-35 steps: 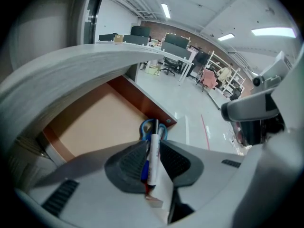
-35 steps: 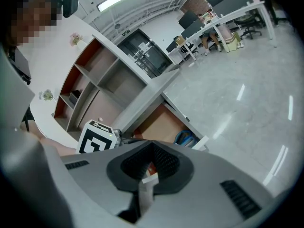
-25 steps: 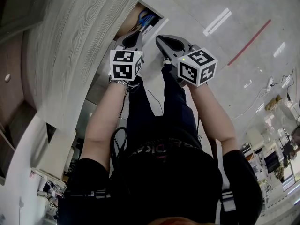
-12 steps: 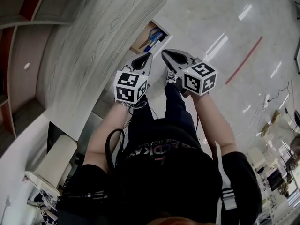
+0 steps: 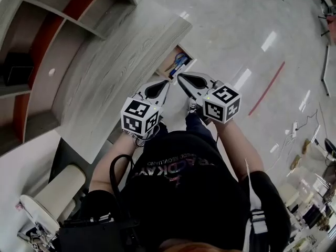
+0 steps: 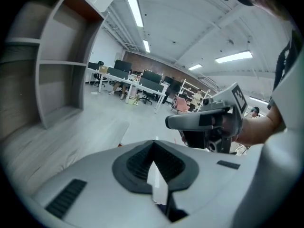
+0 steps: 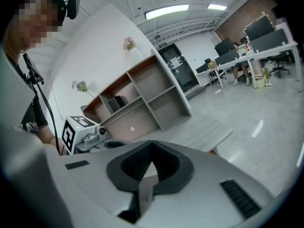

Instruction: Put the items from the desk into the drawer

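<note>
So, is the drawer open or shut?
Open: the drawer sticks out from under the desk edge, with blue items visible inside.

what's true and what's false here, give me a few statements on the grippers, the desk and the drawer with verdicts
1. The left gripper has its jaws together with nothing between them. True.
2. The right gripper holds a pen. False: its jaws are shut and empty.
3. The drawer is open, with blue things lying in it. True.
4. The desk is piled with items. False: the part of its top in the head view shows only bare wood grain.
5. Both grippers are reaching into the drawer. False: both are held up in the air, outside it.
</note>
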Demonstrator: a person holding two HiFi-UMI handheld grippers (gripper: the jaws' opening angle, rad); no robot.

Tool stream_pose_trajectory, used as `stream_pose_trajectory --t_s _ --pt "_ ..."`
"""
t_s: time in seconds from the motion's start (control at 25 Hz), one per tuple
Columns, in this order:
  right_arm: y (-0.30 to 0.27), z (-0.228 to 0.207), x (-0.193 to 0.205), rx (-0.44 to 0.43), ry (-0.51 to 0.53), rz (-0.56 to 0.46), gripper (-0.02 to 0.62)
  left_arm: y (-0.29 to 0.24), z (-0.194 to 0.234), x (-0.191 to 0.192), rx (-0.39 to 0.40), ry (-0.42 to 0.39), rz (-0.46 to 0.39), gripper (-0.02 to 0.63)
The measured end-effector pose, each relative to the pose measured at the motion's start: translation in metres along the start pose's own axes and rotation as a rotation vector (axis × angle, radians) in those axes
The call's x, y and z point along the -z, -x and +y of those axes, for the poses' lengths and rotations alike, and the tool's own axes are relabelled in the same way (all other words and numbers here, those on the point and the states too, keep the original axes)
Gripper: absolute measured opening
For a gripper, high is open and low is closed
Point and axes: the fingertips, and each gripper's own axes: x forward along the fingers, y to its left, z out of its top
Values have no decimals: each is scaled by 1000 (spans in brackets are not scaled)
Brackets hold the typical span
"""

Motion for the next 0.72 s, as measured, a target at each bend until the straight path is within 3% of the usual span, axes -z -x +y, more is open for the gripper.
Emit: stream_pose_trajectory --t_s 0.28,0.72 --pt "16 43 -27 -22 44 -50 14 47 -5 -14 4 33 -75 12" --pt "12 92 -46 -53 106 -123 14 88 -2 -40 -17 -20 -199 11"
